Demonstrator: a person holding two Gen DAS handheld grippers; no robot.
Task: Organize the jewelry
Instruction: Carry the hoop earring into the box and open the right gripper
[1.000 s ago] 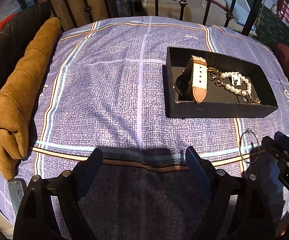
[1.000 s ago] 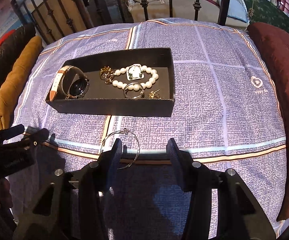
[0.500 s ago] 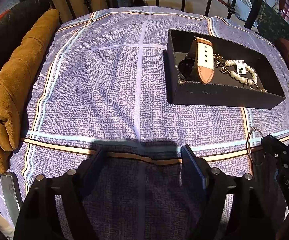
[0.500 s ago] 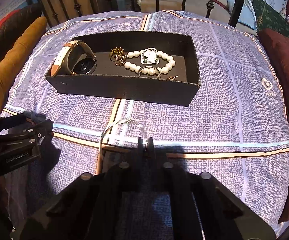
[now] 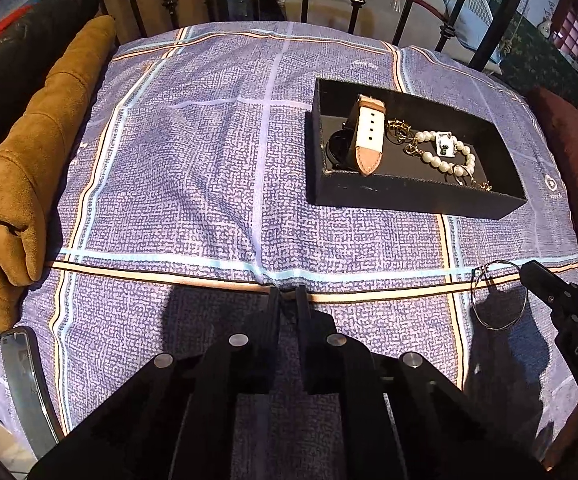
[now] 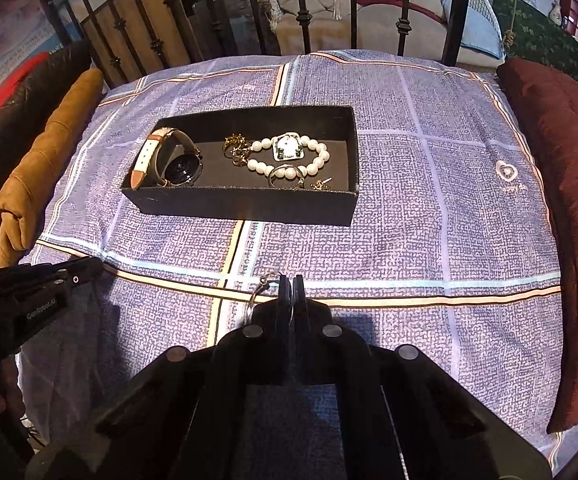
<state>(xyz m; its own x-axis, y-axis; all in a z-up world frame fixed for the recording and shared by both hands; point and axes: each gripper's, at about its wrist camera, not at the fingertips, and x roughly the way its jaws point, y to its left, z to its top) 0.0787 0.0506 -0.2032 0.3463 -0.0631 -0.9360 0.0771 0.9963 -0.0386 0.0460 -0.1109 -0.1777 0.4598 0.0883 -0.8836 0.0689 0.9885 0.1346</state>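
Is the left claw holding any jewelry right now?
No. The left claw is shut on nothing above the bedspread, while the hoop earring is pinched in the right claw.

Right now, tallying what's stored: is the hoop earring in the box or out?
Out: the hoop earring hangs pinched in the right gripper, short of the box.

strong light from behind the cameras casts hard gripper shadows on the bedspread [image 5: 193, 152]; centre sharp, fisheye bending and dark vignetting at edges.
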